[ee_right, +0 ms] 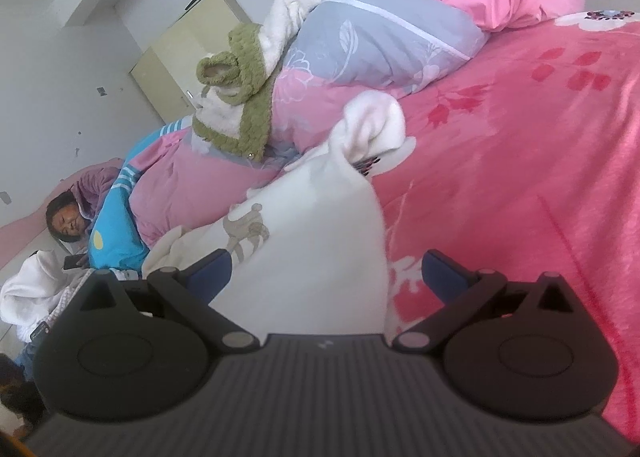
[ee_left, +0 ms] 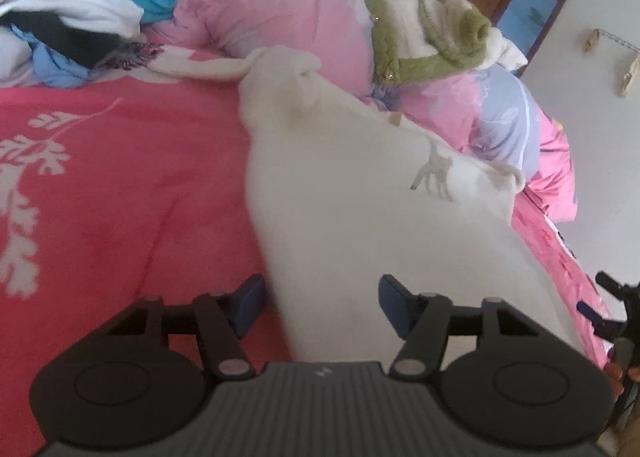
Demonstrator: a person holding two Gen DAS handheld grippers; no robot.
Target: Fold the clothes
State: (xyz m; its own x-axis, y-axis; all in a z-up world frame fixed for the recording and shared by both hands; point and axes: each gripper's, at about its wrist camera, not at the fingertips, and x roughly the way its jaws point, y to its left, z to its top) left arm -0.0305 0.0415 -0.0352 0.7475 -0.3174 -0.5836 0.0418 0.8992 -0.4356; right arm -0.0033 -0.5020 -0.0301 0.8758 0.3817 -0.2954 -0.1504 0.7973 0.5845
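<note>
We see the white garment (ee_left: 360, 193) soft and light (likely floppy) at the bed's (ee_left: 120, 177) edge; both grippers' fingers (ee_left: 250, 297) stand wide, holding nothing; we would pinch its hem corners.

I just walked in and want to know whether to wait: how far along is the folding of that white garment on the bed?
Barely begun. Done: the white garment lies on the pink blanket, rumpled, with no neat fold visible. In hand: the left gripper and right gripper both straddle its near edge, jaws apart, not clamped. Left: gripping and folding it, then the green-trimmed fleece and the clothes pile.
</note>
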